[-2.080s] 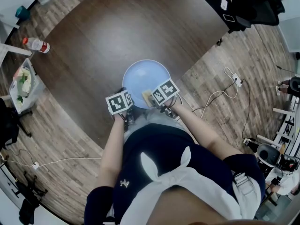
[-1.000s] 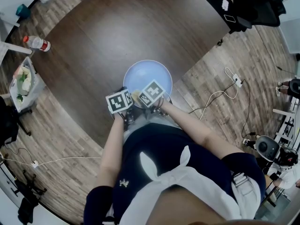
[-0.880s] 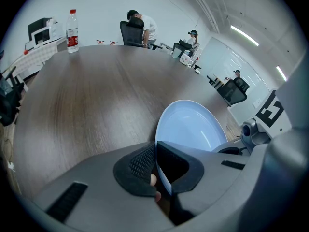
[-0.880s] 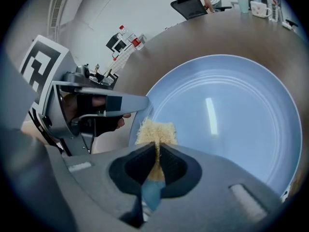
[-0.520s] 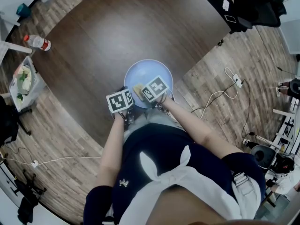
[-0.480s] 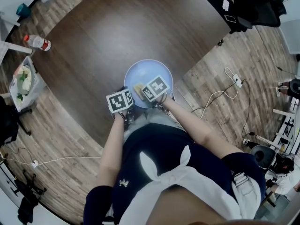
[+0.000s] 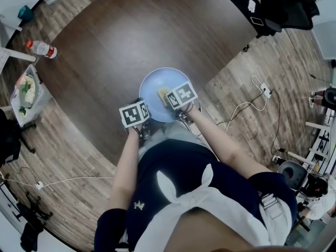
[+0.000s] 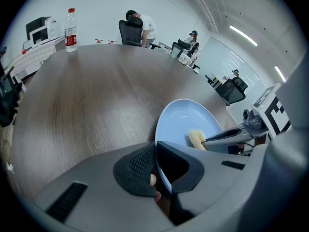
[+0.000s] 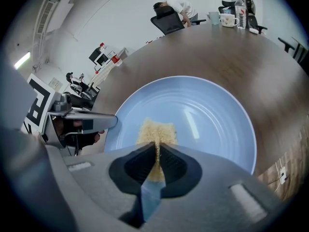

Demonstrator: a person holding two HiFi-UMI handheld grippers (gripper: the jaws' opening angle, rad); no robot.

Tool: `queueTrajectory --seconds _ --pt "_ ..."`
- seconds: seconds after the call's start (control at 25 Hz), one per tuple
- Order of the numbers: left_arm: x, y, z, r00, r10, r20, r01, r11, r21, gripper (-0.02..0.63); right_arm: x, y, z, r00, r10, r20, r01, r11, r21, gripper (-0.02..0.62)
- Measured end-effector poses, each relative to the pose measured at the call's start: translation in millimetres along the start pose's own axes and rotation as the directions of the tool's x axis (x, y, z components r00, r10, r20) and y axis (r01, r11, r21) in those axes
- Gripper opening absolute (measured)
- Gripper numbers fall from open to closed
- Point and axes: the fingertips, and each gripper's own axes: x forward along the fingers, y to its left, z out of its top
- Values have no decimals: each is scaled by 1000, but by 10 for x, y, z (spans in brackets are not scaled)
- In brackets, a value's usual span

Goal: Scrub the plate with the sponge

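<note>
Left claw [image 7: 140, 108], one of two in the head view, bites the near-left rim of the one pale blue plate [image 7: 157, 80], which sits at the near edge of the desk [image 7: 121, 30]. Right claw [image 7: 169, 97] is clamped on the one yellow sponge [image 7: 163, 94], down on the plate's near-right part.

Left gripper view now: claw [image 8: 157, 161] pinched tight on the plate [image 8: 186, 120] rim, sponge [image 8: 197, 139] on the plate beyond it, one bottle [image 8: 71, 23] far past the plate.

Right gripper view: claw [image 9: 157, 158] closed on the sponge [image 9: 157, 129], which touches the plate [image 9: 212, 115] close to its near rim.
</note>
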Motion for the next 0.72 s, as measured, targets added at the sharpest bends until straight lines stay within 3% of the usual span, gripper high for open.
queueTrajectory --seconds 0.16,0.48,0.72 --pt "-3 -3 3 1000 0 -6 0 1000 14 18 -29 -15 10 999 -10 37 11 1000 -7 36" --pt "-50 -141 12 997 -70 12 70 997 37 20 -181 16 67 989 45 144 -43 999 -19 132" --pt "-221 -187 112 995 -75 70 68 993 98 51 -472 178 337 928 123 352 -100 992 -82 130"
